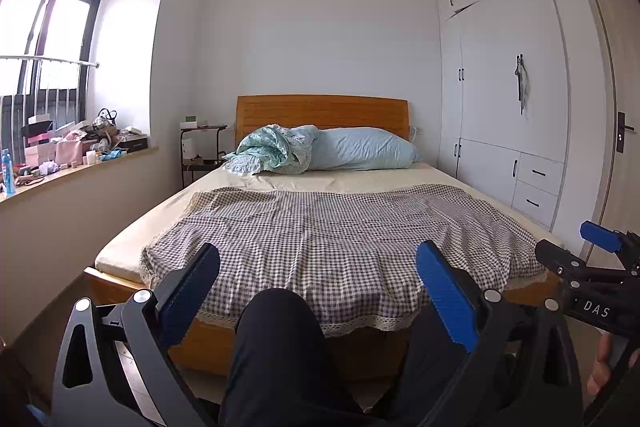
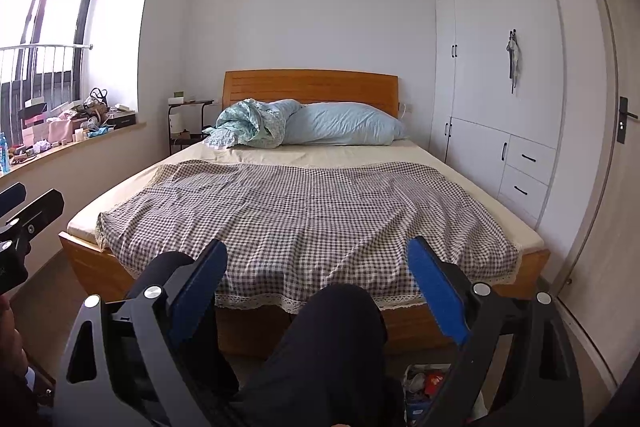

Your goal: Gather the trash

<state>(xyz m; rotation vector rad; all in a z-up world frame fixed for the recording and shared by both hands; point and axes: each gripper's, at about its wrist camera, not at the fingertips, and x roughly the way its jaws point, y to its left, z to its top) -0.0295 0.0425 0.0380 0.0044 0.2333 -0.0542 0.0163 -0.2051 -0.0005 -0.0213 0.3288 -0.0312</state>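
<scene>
Both tongs released, aimed across the bed.

Cluttered sill (image 1: 80,163) at far left; left tongs (image 1: 318,281) spread wide, empty, above a dark knee (image 1: 280,327); checked cloth (image 1: 320,227) over bed (image 1: 340,177); right tongs (image 2: 318,271) likewise spread, empty; trash (image 2: 426,385) low on floor beside right finger (image 2: 436,291); wardrobe (image 2: 500,67) at far right.

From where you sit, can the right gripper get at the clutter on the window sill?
Probably not. The clutter lies on the window sill far off to the left, and the right gripper, jaws open and empty, faces the bed. The left gripper is nearer that side.
</scene>
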